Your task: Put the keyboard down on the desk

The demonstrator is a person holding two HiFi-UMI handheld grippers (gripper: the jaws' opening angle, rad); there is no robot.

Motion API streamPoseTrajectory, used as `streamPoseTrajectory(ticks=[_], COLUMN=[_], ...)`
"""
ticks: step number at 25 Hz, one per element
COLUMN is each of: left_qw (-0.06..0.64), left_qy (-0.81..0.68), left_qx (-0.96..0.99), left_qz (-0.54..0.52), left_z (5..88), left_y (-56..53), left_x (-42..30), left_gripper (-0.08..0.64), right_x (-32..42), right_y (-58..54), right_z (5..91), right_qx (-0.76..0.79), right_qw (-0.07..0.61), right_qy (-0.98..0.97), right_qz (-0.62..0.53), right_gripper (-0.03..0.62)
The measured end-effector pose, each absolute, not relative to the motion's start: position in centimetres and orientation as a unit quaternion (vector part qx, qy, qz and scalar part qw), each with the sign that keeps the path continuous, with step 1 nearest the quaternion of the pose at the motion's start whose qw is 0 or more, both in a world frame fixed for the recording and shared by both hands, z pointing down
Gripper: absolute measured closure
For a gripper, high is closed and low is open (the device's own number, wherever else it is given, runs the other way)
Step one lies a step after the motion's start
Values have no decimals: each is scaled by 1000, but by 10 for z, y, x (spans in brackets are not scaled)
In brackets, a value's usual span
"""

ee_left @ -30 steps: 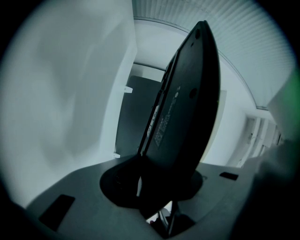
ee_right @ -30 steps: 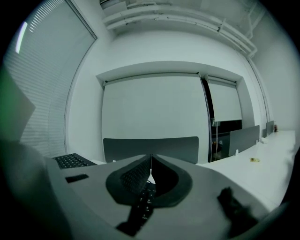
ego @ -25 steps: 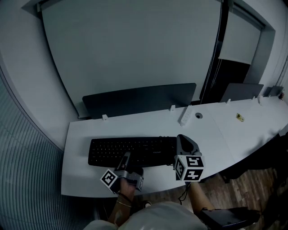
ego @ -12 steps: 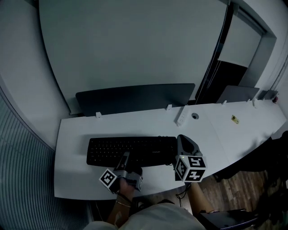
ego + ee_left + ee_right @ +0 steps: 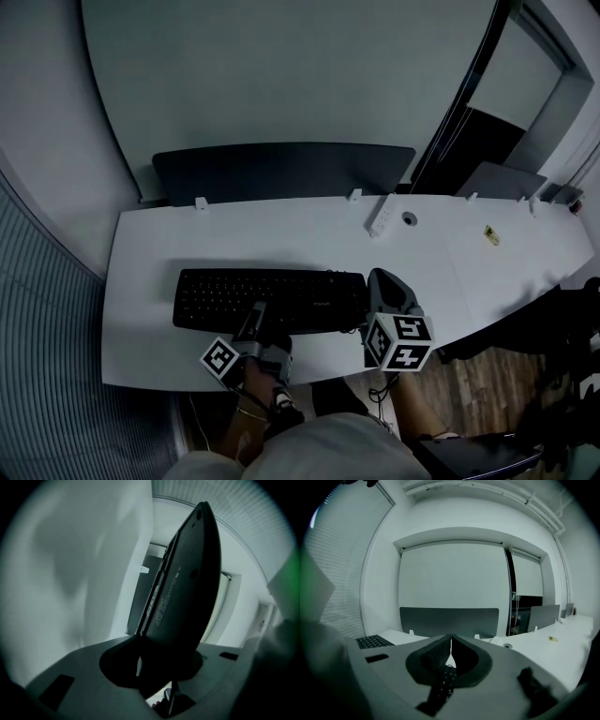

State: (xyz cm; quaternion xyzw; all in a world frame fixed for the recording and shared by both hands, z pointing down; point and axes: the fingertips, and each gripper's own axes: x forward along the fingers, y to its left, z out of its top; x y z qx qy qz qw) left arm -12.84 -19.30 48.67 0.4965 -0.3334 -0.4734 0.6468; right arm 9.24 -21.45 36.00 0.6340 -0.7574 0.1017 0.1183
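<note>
A black keyboard (image 5: 272, 300) stretches across the front of the white desk (image 5: 150, 272). My left gripper (image 5: 255, 317) is shut on its near long edge. In the left gripper view the keyboard (image 5: 187, 583) stands edge-on between the jaws, its labelled underside facing the desk, with a gap and a shadow between them. My right gripper (image 5: 380, 281) is at the keyboard's right end. In the right gripper view that gripper (image 5: 451, 641) has its tips together with only a thin slit between. Keys show below them, and more of the keyboard (image 5: 370, 641) lies to the left.
A dark divider panel (image 5: 281, 169) runs along the desk's back edge, with a second panel (image 5: 502, 178) further right. A white power strip (image 5: 380, 217), a cable hole (image 5: 409, 217) and a small yellow item (image 5: 491, 234) lie at the back right. Slatted blinds (image 5: 47, 356) are on the left.
The head view has shifted. My left gripper and the keyboard's near edge have come down a little toward the desk. The right gripper stays at the keyboard's right end.
</note>
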Motion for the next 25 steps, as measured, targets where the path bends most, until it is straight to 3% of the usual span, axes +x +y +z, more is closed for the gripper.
streamPoseTrajectory(ticks=[25], left_qw=[650], left_qy=[-363], left_qx=[466], left_qz=[-478], left_z=[509], left_y=[-224], left_x=[-103], left_gripper=[434], right_x=[129], right_y=[-266], right_z=[432], right_qx=[624], right_qw=[105], right_qy=[-751], right_qz=[187], right_gripper=[560])
